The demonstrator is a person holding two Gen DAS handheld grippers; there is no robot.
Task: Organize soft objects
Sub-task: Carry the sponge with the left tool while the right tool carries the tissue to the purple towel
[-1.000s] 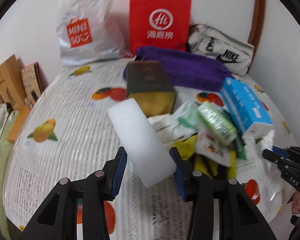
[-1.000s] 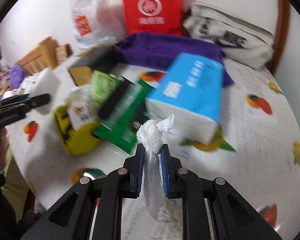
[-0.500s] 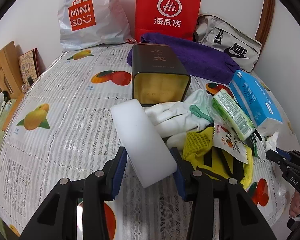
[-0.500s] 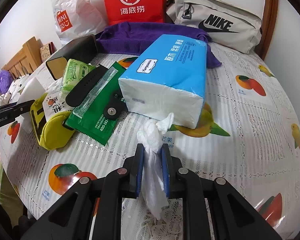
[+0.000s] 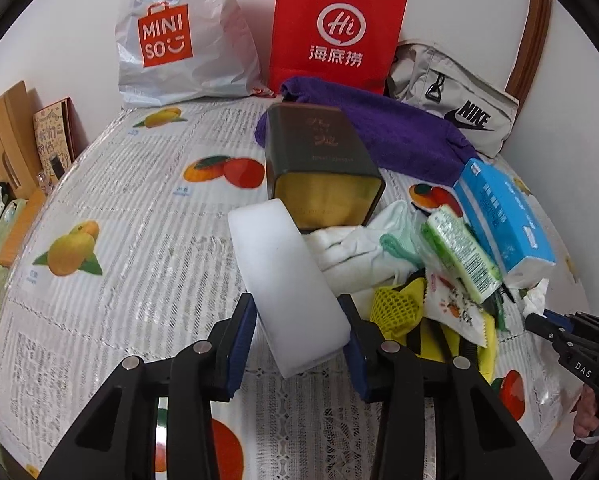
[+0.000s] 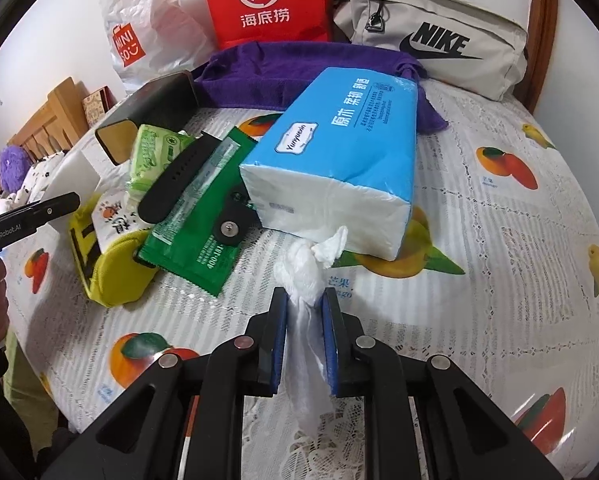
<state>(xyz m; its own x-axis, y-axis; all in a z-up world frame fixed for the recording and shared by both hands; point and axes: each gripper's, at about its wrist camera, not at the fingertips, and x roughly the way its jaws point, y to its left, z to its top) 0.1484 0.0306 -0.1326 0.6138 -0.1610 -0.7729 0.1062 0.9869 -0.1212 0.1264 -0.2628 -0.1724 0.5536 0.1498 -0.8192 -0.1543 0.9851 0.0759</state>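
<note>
My left gripper [image 5: 299, 312] is shut on a white sponge block [image 5: 283, 280], held just above the fruit-print tablecloth [image 5: 139, 240]. My right gripper [image 6: 305, 304] is shut on a crumpled white tissue [image 6: 303, 272] just in front of the blue tissue pack [image 6: 339, 152]. A pile lies between them: white cloth [image 5: 363, 240], a green wipes pack [image 5: 459, 252], a yellow pouch [image 6: 111, 268], a green sachet [image 6: 203, 232] and a black strap [image 6: 179, 180]. A purple towel [image 5: 399, 132] lies behind.
A dark tin box [image 5: 323, 168] with a yellow inside lies open towards me mid-table. A Miniso bag [image 5: 179, 40], a red paper bag [image 5: 335, 28] and a Nike pouch [image 5: 459, 108] stand along the back wall. Wooden furniture [image 5: 3, 140] is at the left.
Both views have drawn nearer and lower to the table. The left gripper holds the sponge closer to the tin box. The right gripper still holds the tissue by the blue pack.
</note>
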